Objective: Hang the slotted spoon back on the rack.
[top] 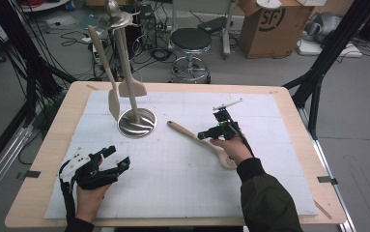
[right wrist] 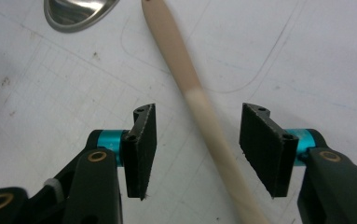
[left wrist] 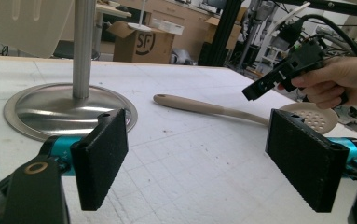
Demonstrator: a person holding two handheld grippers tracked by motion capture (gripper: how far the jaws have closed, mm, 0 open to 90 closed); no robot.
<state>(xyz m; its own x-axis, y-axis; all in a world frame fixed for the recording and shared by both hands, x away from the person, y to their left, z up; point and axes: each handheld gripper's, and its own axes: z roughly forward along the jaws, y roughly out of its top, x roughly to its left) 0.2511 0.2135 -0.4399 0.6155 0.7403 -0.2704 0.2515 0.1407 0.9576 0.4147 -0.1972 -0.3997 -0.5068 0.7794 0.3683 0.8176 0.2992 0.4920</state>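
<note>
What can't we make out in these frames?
- Spoon bowl: high view, mostly under the right hand; right gripper view, cut off by the bottom edge.
- Stand top: left gripper view, cut by the top edge.
- Left gripper pads: high view, too small.

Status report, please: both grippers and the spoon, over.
Right gripper open, jaws astride the slotted spoon handle, not closed. Left gripper open, idle, near table edge. Spoon flat on mat; nothing in the way.

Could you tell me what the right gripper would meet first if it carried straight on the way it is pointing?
Most likely the slotted spoon: its handle runs between the right gripper's open jaws, with the white mat behind. The remaining gap is unclear.
</note>
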